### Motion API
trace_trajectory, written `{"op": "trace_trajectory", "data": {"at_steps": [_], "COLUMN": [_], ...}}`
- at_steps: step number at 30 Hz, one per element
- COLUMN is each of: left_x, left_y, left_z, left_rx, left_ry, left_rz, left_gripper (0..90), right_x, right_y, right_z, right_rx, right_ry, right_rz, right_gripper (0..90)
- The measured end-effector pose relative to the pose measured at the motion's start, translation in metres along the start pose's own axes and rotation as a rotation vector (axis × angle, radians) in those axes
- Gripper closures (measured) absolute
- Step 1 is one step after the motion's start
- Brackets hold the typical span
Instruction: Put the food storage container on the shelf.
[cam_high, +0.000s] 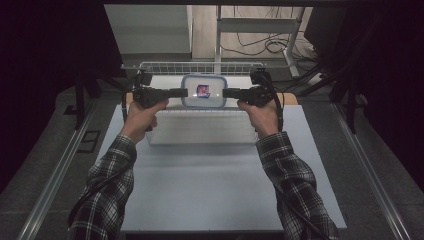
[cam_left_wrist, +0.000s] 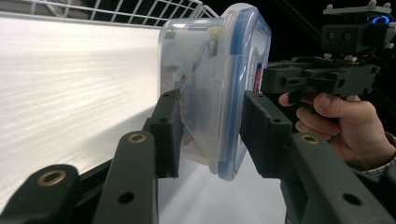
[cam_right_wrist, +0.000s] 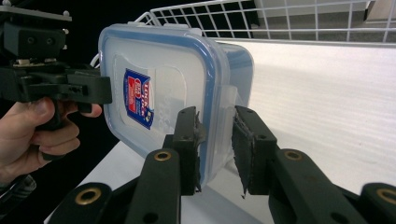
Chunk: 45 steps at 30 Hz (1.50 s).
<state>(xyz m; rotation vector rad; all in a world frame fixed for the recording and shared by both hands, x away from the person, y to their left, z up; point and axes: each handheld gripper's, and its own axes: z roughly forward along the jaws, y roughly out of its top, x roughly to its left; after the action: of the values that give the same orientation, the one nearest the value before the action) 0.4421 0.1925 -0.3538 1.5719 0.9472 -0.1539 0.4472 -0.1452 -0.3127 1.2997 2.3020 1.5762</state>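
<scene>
The box (cam_high: 204, 91), clear with a blue-rimmed lid and a red-and-blue sticker (cam_high: 203, 91), hangs level between the two hands above the far part of the counter (cam_high: 210, 190), just in front of a wire basket (cam_high: 200, 67); something small lies inside, too blurred to name. The left tool (cam_high: 184, 92) grips the box's left end, jaws closed on lid rim and wall; the right tool (cam_high: 226, 93) clamps the opposite end the same way, over a side latch (cam_right_wrist: 227, 112). Gripping both ends likely keeps the box flat and steady; a one-sided grip would let it tip. Plaid sleeves (cam_high: 107, 190) reach in from below.
</scene>
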Motion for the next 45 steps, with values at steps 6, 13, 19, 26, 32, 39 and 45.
{"op": "trace_trajectory", "data": {"at_steps": [6,13,19,26,32,39,45], "left_x": [0.004,-0.002,-0.005,-0.009,-0.015,-0.022,-0.027], "left_y": [0.003,0.006,0.009,0.014,0.019,0.02,0.015], "left_z": [0.004,0.004,0.006,0.008,0.01,0.013,0.011], "left_rx": [0.007,0.002,0.023,0.027,0.035,0.021,0.018], "left_ry": [0.023,0.111,0.148,0.216,0.255,0.313,0.353], "left_rz": [-0.014,0.013,0.038,0.051,0.088,0.134,0.223], "left_gripper": [58.2,59.4,62.7,58.7,60.5,52.6,35.6], "right_x": [-0.006,-0.005,-0.005,-0.003,-0.002,0.002,0.008], "right_y": [0.004,0.005,0.008,0.012,0.015,0.016,0.015], "right_z": [0.006,0.008,0.011,0.016,0.022,0.025,0.019], "right_rx": [-0.013,-0.015,-0.009,-0.008,-0.012,-0.023,-0.034], "right_ry": [0.009,-0.008,-0.028,-0.074,-0.089,-0.11,-0.102], "right_rz": [0.023,0.009,-0.001,-0.036,-0.043,-0.063,-0.093], "right_gripper": [71.3,70.1,67.5,65.2,64.3,59.8,54.6]}}
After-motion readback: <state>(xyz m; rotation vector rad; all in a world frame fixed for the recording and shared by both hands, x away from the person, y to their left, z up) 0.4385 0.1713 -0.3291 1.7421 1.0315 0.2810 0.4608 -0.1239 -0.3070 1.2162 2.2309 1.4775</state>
